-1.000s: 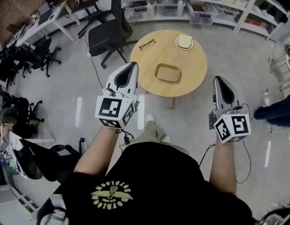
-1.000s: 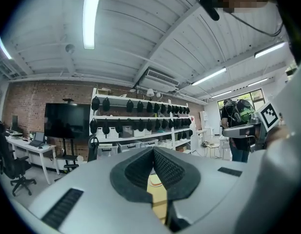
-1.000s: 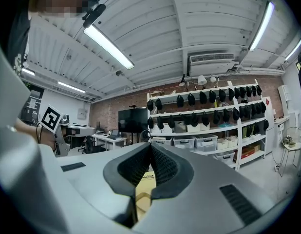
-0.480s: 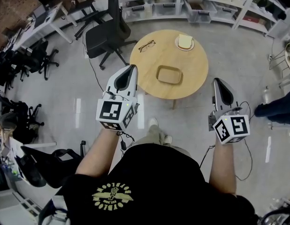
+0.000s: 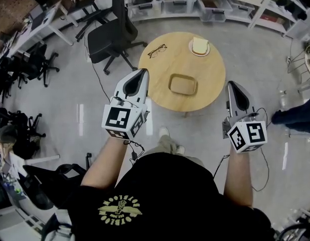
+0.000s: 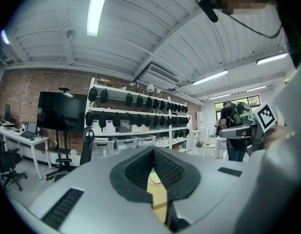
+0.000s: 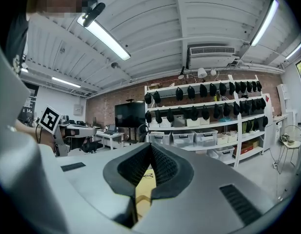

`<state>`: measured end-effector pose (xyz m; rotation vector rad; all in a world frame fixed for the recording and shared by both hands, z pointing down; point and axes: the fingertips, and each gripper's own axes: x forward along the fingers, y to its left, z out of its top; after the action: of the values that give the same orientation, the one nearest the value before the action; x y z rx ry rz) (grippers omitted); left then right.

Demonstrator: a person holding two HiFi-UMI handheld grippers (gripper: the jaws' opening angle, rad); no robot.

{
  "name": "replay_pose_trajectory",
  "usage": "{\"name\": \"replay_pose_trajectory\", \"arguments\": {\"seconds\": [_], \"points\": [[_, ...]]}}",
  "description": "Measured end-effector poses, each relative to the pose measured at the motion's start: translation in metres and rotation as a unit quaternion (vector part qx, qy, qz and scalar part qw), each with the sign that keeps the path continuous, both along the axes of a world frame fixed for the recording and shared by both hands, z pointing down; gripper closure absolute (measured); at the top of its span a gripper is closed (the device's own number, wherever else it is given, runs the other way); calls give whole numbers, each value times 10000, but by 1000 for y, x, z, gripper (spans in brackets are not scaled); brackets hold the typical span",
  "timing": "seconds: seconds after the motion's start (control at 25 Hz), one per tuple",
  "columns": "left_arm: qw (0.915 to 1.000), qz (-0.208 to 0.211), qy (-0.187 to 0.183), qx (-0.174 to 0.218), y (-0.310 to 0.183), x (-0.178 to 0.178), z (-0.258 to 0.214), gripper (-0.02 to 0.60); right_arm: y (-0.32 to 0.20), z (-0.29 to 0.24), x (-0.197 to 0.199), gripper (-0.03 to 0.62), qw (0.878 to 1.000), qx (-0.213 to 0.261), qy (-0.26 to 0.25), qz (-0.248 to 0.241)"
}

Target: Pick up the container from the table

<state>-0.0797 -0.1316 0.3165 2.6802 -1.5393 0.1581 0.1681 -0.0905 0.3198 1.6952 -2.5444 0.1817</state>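
A shallow rectangular wooden container lies near the middle of a round wooden table in the head view. My left gripper is shut and empty, its tip over the table's left edge, left of the container. To the right of the table, over the floor, hangs my right gripper, also shut and empty. In the left gripper view the left gripper shows closed jaws with a strip of tabletop beyond them. The right gripper view has the right gripper closed the same way.
Eyeglasses and a white plate with a pale slab on it lie at the table's far side. A black office chair stands at the far left. Shelves with bins line the back. A person's leg is at right.
The table and container have drawn slightly nearer in the head view as I step forward. Both grippers keep their pose and stay shut.
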Motion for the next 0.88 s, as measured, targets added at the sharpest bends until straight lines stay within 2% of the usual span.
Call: {"name": "replay_pose_trajectory", "arguments": {"seconds": [0.52,0.88], "points": [[9994,318,-101,-60,-61,11,5,563,-51,-2,3,579,9998,-19,80,203],[9985,524,-115,-43,-92,7,7,563,-75,-2,-13,579,9995,5,168,277]]}}
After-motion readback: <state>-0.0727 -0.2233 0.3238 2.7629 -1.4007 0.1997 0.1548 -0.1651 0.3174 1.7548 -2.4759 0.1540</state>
